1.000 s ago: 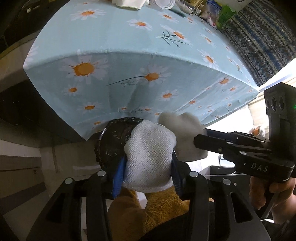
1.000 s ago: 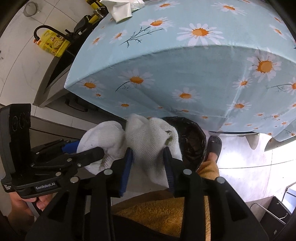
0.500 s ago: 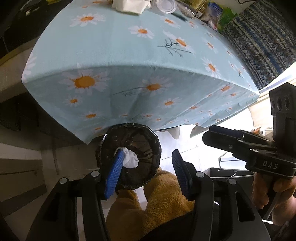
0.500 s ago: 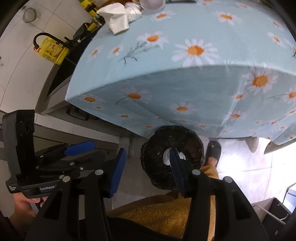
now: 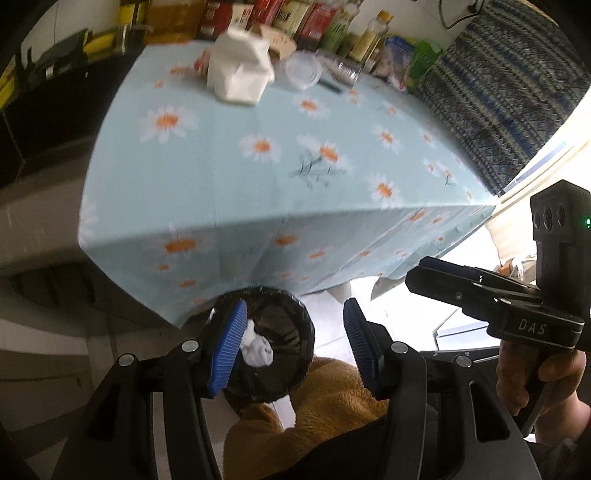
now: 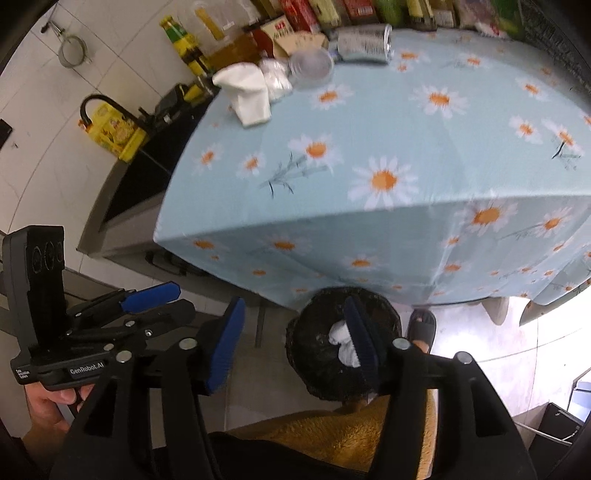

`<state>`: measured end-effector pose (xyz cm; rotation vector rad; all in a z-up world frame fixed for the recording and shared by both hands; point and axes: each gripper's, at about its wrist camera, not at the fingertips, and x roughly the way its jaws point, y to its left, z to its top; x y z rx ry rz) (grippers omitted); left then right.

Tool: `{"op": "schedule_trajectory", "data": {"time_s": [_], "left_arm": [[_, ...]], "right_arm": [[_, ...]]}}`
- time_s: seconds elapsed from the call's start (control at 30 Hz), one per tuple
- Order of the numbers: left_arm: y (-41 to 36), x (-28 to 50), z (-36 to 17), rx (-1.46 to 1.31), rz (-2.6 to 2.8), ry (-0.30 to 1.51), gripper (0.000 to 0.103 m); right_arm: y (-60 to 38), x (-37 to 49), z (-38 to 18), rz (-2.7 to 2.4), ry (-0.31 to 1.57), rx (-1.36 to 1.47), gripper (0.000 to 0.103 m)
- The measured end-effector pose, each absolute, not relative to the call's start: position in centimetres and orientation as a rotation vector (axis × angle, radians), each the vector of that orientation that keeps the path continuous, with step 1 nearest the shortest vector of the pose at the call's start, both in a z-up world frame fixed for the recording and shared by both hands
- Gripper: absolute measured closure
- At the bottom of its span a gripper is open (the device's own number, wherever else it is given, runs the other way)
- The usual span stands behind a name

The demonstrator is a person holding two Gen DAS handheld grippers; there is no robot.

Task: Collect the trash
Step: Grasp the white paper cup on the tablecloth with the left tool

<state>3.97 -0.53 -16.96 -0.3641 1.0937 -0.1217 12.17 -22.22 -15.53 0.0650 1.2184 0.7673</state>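
A black-lined trash bin (image 5: 284, 354) (image 6: 317, 343) stands on the floor below the table's front edge, with white cloth pieces (image 5: 256, 350) (image 6: 343, 343) lying inside. My left gripper (image 5: 291, 347) is open and empty above the bin. My right gripper (image 6: 295, 343) is open and empty beside it, and it also shows at the right of the left wrist view. On the table's far side lie a crumpled white napkin (image 5: 240, 75) (image 6: 249, 94), a clear plastic cup (image 5: 303, 70) (image 6: 310, 66) and a crushed can (image 6: 365, 42).
The table has a blue daisy cloth (image 5: 258, 192) (image 6: 369, 206). Bottles and boxes (image 5: 288, 18) line its back edge. A dark counter (image 6: 147, 166) with a yellow oil jug (image 6: 114, 131) is at the left. A slippered foot (image 6: 421, 326) is by the bin.
Both grippers opened and dropped the white cloths into the bin a second ago. Since then both have tilted up, so that the table's far side shows.
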Motion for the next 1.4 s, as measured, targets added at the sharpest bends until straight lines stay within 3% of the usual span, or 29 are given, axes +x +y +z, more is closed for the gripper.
{"op": "schedule_trajectory", "data": {"time_s": [0.13,0.67,0.93,1.4], "left_arm": [[-0.3,4.9,-15.9,-0.336,-0.122,1.074,0.037],[2.4,11.3,-11.6,-0.311,0.007,0.967,0.035],[2.8,16.2,-11.5,-0.31,0.056,0.96,0.032],[3.7,25.1,-12.4,-0.194,0.204,0.987,0.032]], "right_arm": [[-22.4,12.0,-14.5,0.77,1.186,0.067,0.04],[-21.5,18.0,-11.7,0.846,1.08,-0.001,0.039],[-20.3,21.9,-10.8,0.904,1.021,-0.12,0.038],[-22.4,27.9,-13.1,0.885,1.067,-0.063,0.034]]}}
